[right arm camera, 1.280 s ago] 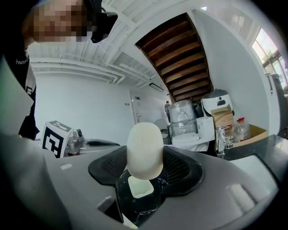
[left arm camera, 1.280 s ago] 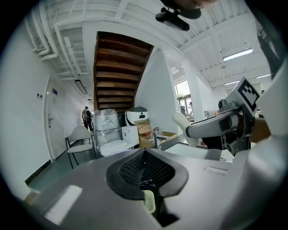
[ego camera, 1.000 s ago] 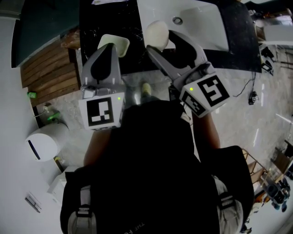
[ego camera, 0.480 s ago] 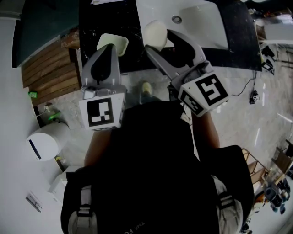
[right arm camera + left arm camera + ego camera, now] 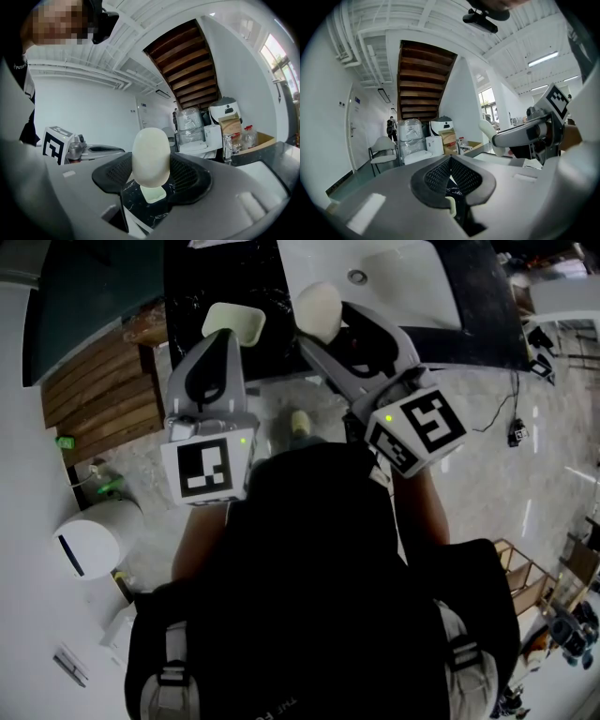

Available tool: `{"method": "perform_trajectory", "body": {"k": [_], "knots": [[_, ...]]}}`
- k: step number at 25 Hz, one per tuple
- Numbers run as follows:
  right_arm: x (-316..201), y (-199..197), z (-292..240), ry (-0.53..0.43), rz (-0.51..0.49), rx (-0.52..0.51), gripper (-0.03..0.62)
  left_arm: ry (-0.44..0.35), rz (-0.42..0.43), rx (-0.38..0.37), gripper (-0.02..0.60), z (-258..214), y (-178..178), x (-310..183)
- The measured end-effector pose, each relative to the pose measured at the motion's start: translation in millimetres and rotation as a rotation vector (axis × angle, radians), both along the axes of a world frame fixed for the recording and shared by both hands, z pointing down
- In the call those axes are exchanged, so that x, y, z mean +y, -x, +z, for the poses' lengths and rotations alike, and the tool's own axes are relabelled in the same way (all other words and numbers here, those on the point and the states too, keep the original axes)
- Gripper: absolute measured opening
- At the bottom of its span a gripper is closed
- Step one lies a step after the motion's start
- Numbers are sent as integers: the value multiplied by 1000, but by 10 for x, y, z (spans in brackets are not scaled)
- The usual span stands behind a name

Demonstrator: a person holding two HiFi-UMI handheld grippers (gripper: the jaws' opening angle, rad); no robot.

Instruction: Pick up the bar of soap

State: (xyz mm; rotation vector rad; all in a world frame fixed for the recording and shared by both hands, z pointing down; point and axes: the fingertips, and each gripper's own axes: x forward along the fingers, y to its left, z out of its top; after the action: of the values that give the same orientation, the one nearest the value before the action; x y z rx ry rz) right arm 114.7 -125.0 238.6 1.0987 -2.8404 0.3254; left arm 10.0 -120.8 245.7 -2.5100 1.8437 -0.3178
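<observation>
The bar of soap (image 5: pixel 317 307) is a cream oval. My right gripper (image 5: pixel 328 324) is shut on it and holds it above the front edge of the black marble counter (image 5: pixel 187 282). In the right gripper view the soap (image 5: pixel 151 157) stands upright between the dark pads, with the pale green soap dish (image 5: pixel 151 193) on the counter below it. That empty dish (image 5: pixel 234 322) lies just beyond my left gripper (image 5: pixel 225 341). In the left gripper view the left gripper (image 5: pixel 450 174) is shut with nothing between its pads.
A white sink basin (image 5: pixel 412 287) is set in the counter to the right of the soap. Wooden boards (image 5: pixel 94 390) lie at the left, and a white round bin (image 5: pixel 89 545) stands on the marble floor. Cables (image 5: pixel 511 418) trail at the right.
Both grippers keep their poses, and the soap stays gripped in the right one. The counter and floor shift slightly in the head view.
</observation>
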Motion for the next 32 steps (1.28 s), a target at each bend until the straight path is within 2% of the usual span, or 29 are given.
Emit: {"method": "perform_trajectory", "body": {"k": [5, 13, 22, 32], "knots": [[201, 111, -77, 20, 6, -21, 272, -7, -13, 7, 0, -112, 161, 169], [96, 277, -137, 28, -38, -19, 271, 22, -50, -5, -2, -129, 316, 74], [-158, 259, -59, 48, -70, -35, 271, 50, -66, -17, 0, -40, 226, -140], [-47, 199, 53, 64, -54, -46, 271, 71, -44, -21, -1, 59, 139, -46]]}}
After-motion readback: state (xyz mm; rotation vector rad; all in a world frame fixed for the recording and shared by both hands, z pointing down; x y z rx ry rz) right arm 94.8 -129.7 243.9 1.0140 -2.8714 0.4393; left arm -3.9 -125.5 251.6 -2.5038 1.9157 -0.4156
